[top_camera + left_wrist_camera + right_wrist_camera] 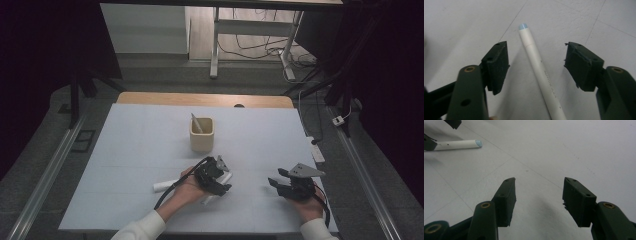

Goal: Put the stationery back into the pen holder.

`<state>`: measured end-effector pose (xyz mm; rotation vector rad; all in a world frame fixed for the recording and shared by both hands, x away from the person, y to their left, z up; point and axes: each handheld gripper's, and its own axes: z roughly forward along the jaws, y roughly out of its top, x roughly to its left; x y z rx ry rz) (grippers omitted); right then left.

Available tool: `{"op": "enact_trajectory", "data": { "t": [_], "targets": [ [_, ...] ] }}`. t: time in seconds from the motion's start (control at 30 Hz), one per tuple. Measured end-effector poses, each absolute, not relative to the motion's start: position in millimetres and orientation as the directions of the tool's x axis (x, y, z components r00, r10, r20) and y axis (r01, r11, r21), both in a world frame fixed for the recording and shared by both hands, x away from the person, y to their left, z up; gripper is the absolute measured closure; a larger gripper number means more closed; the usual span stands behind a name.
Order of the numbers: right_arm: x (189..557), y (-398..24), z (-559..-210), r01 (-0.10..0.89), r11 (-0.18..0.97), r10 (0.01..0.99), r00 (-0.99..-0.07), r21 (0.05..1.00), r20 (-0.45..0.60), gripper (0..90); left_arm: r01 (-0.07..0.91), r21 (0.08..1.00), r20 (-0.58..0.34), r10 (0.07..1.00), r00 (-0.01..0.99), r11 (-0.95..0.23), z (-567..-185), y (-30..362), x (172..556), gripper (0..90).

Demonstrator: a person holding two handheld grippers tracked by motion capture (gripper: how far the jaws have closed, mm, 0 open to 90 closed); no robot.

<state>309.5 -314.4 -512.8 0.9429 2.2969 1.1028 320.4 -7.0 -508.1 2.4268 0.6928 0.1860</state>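
Straddling the white pen [541,75], left gripper [536,66] seemingly untouching.

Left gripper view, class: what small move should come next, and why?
Probably close the left gripper on the white pen. The pen lies flat on the table between the open pads, neither touching it, so squeezing should secure it before lifting.
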Motion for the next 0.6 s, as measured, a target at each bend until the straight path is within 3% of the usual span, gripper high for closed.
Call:
{"op": "enact_trajectory", "data": {
  "t": [0.6],
  "targets": [
    [309.3, -313.6, -513.1, 0.392, 0.457, 0.727, -0.682, 0.799, -0.081, 43.8, 0.449, 0.543, -0.037, 0.514, 0.857, -0.71, -516.5, -15.8, 324.2, 59.8]
  ]
}}
